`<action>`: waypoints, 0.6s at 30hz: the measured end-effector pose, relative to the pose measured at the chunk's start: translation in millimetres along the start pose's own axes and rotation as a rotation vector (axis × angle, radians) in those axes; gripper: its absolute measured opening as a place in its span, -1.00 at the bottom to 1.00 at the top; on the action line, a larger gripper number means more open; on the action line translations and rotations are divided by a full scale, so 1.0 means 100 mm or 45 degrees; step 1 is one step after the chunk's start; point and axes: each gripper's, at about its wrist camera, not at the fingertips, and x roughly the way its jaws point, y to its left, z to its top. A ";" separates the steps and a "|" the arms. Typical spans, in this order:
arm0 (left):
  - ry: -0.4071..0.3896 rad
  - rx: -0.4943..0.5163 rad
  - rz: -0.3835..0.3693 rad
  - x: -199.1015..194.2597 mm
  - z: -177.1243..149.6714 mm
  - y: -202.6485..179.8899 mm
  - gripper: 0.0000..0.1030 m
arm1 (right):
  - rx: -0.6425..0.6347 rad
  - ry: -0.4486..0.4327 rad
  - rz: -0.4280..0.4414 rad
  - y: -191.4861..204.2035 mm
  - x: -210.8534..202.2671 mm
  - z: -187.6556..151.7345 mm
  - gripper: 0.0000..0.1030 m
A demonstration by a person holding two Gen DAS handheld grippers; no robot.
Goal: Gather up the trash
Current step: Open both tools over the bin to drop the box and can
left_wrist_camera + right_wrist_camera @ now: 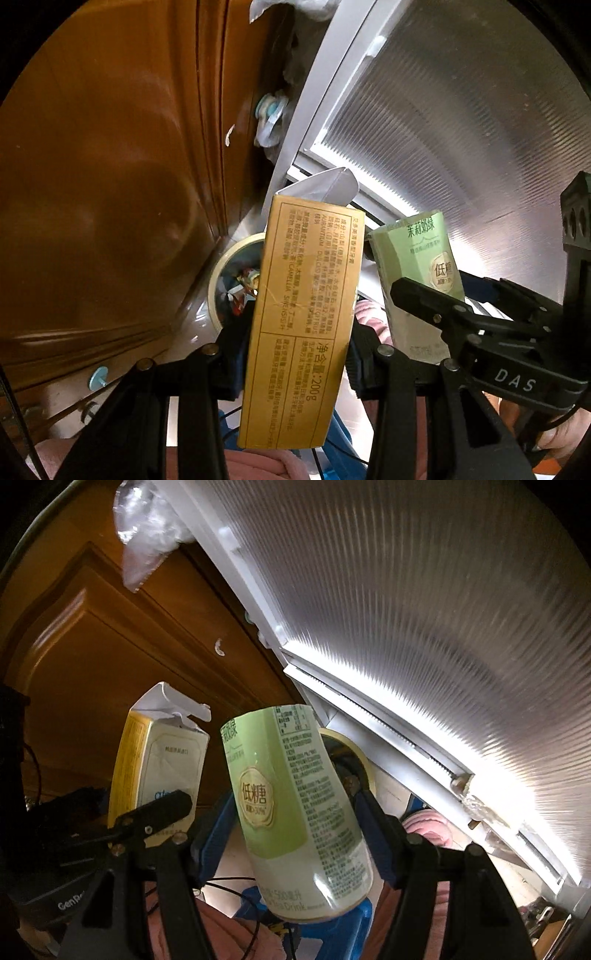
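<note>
The left gripper (pixel 295 354) pinches a gold box (pixel 301 317) printed in Chinese, with "200g", "CAMELLIA SINENSIS" and "AURANTIUM DULCIS" readable; its white end flap stands open. The right gripper (pixel 295 819) clamps a pale green drink bottle (pixel 295 812) whose gold badge reads "低糖", with "500" and "Drink" near its base. "DAS" shows on the right gripper's black body in the left view. Below the box sits a cream-rimmed bin (pixel 231 284) holding wrappers, wedged between a brown wooden door (pixel 110 184) and a ribbed white panel (pixel 461 129). A clear plastic bag (pixel 147 535) hangs by the door's top.
</note>
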 end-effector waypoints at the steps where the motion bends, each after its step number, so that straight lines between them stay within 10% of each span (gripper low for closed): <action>1: 0.002 -0.003 -0.001 0.02 0.03 0.01 -0.22 | 0.011 0.005 0.007 -0.01 0.03 0.01 0.31; 9: 0.060 -0.018 -0.032 0.13 0.10 0.06 -0.16 | 0.070 0.058 0.027 -0.09 0.19 0.07 0.34; 18: 0.099 -0.034 0.037 0.09 -0.01 0.15 0.63 | 0.108 0.084 0.029 -0.20 0.25 0.11 0.34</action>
